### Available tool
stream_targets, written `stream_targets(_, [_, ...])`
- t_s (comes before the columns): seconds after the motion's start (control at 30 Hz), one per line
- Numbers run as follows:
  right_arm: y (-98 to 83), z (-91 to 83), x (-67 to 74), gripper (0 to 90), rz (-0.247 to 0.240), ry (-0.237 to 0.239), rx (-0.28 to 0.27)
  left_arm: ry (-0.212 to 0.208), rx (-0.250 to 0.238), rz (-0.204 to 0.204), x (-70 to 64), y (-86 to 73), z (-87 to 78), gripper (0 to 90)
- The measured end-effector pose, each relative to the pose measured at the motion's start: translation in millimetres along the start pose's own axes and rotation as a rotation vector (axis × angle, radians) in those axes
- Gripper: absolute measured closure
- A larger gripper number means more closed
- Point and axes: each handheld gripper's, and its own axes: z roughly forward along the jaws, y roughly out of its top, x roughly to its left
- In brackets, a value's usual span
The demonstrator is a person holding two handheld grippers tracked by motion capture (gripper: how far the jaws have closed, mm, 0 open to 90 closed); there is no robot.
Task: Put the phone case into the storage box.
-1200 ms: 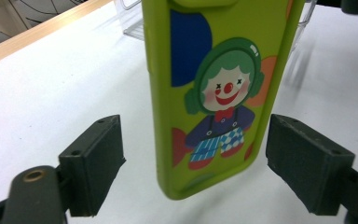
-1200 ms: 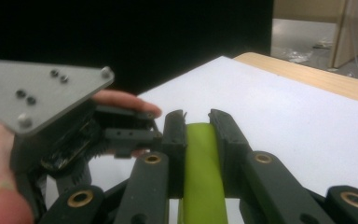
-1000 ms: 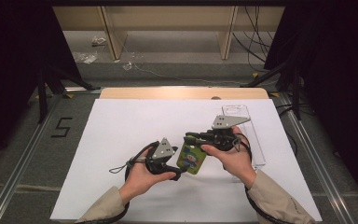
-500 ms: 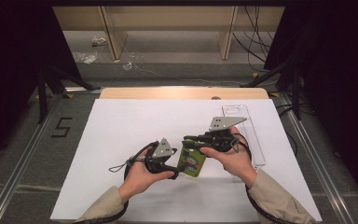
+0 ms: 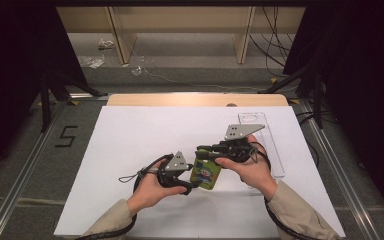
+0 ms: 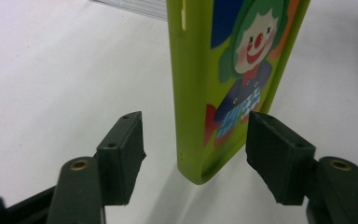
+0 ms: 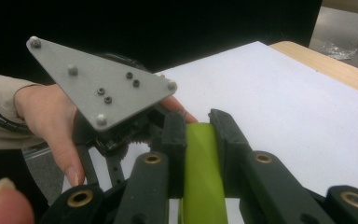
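Since the earlier high view the left gripper has edged in toward the green phone case, and its jaws have just been closing, now half-wide with the case's lower end between them, neither pad touching. The right gripper is clamped on the case's upper edge, holding it on end just below frame centre, over the white sheet. A clear plastic box lies to the right, behind the right hand.
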Motion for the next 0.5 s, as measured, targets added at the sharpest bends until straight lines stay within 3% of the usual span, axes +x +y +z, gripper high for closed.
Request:
stream_targets(0.23, [-0.6,1.9,0.7,77.7,0.005,0.02,0.002,-0.05,0.011,0.029,-1.1,-2.6,4.6,43.5])
stream_targets(0.37, [-1.2,4.4,2.5,77.7,-0.001,0.032,0.011,-0.083,-0.009,0.049,-2.1,-3.1,5.2,53.4])
stream_targets(0.5, [-2.3,6.9,3.5,77.7,0.0,0.046,0.015,-0.08,0.002,0.064,-1.3,-3.3,4.4,61.3])
